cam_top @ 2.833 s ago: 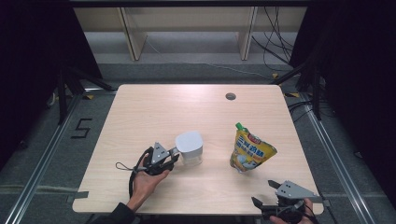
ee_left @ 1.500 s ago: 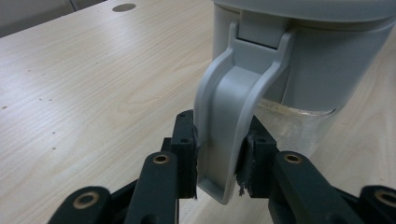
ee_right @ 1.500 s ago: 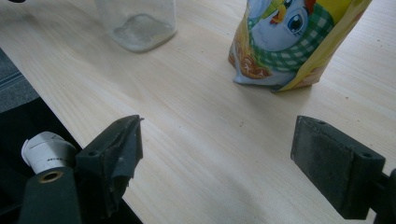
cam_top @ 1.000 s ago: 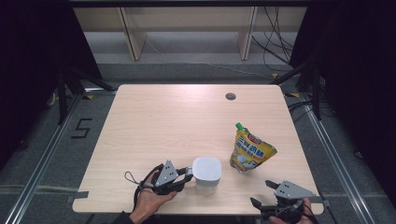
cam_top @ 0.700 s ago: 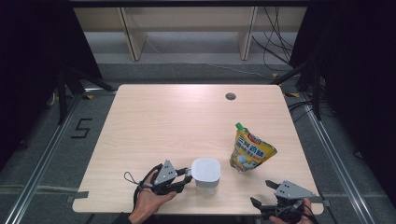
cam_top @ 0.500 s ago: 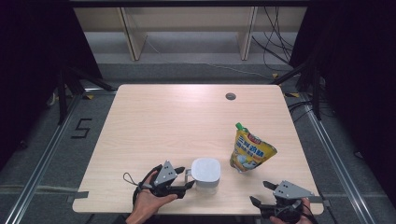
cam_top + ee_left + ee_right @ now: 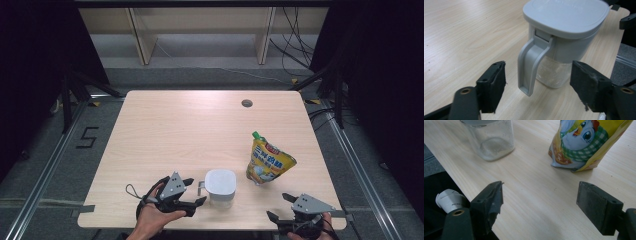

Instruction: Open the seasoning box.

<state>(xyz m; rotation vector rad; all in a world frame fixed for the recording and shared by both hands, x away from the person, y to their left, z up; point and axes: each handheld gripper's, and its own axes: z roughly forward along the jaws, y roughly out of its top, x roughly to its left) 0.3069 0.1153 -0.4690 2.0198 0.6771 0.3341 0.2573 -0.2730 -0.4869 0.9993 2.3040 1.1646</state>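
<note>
Jug (image 7: 564, 32) handle sits untouched between the left gripper (image 7: 537, 85) jaws, just opening wide; right gripper (image 7: 549, 202) jaws apart, seemingly short of pouch (image 7: 586, 142).

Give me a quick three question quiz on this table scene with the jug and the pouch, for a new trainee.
1. True or false: the left gripper is clamped on the jug handle.
2. Which stands nearer the right gripper: A the jug, B the pouch?
3. Fill in: the jug's lid is ____ (on or off).

Key:
1. False: its jaws have just been opening and stand apart either side of the handle, not touching it.
2. B.
3. on.
</note>
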